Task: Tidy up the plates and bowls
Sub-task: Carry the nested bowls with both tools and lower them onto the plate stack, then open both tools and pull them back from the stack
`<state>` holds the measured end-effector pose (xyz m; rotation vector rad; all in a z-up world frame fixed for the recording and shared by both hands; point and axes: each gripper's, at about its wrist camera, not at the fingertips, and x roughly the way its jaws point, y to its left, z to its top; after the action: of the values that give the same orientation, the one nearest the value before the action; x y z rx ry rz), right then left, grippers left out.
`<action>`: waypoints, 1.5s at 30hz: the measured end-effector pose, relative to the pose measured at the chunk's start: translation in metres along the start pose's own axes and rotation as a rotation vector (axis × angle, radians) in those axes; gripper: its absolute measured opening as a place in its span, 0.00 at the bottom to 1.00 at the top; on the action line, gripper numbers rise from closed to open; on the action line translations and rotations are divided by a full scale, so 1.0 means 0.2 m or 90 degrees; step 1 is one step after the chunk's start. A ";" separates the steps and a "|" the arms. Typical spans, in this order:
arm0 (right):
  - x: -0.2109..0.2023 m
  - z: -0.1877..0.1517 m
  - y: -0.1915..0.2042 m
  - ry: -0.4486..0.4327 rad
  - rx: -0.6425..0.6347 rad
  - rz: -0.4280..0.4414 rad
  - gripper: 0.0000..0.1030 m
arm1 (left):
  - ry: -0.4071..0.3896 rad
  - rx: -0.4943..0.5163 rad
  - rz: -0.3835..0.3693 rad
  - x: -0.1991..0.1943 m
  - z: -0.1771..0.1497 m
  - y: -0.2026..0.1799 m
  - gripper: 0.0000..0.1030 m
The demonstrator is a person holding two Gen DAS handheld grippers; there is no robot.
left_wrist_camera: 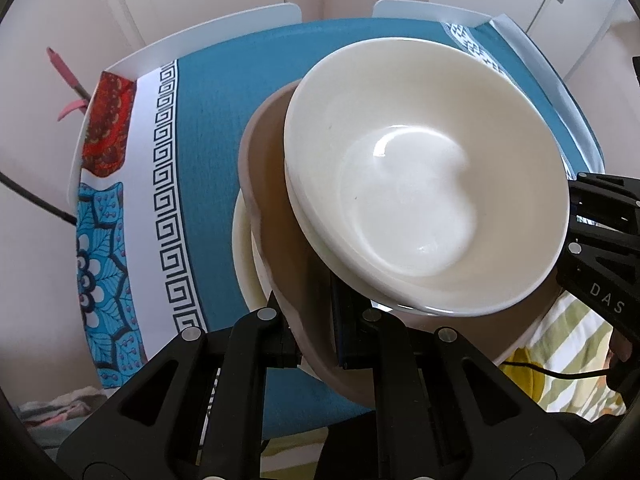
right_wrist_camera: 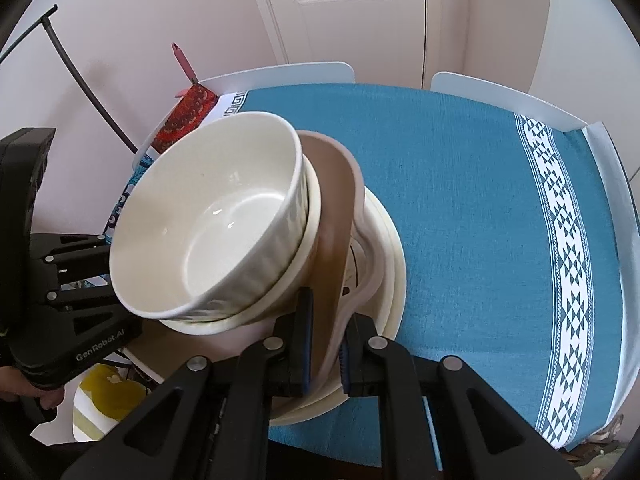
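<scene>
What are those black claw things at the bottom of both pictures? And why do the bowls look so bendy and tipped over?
Those claws are grippers, like big tongs with two fingers. A person holds one in each hand, and each carries a small camera looking along its fingers. One picture comes from the left gripper, the other from the right gripper. The lens is very wide, so straight things look curved.

Both grippers are pinching the rim of a tan plate, one on each side, and the plate is tilted. On it sits a white bowl nested in another cream bowl. Underneath lies a cream plate on the table with the blue tablecloth. White chairs stand behind the table.
</scene>
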<state>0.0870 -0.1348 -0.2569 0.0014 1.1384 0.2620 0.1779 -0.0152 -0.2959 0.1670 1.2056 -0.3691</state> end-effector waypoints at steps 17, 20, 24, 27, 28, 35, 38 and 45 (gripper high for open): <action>0.11 0.12 -0.03 0.195 0.060 0.021 0.11 | 0.171 0.007 -0.063 0.07 0.12 0.02 0.18; 0.13 0.14 -0.03 0.220 0.066 0.028 0.11 | 0.193 0.014 -0.074 0.09 0.13 0.01 0.21; 0.15 0.16 -0.03 0.244 0.063 0.033 0.11 | 0.216 0.024 -0.091 0.09 0.16 0.00 0.30; 0.17 0.16 -0.02 0.257 0.058 0.039 0.13 | 0.221 0.030 -0.100 0.10 0.16 -0.02 0.41; 0.17 0.16 -0.02 0.260 0.056 0.041 0.13 | 0.223 0.031 -0.104 0.10 0.16 -0.03 0.46; 0.17 0.17 -0.04 0.269 0.052 0.055 0.14 | 0.231 0.024 -0.135 0.09 0.16 -0.02 0.52; 0.16 0.17 -0.04 0.270 0.051 0.058 0.14 | 0.234 0.018 -0.158 0.07 0.16 0.01 0.54; 0.13 0.16 -0.03 0.254 0.054 0.089 0.29 | 0.207 0.009 -0.186 -0.01 0.14 0.02 0.76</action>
<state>0.1268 -0.1320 -0.2670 0.1081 1.5482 0.3471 0.2030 -0.0193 -0.2838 0.0626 1.5547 -0.6223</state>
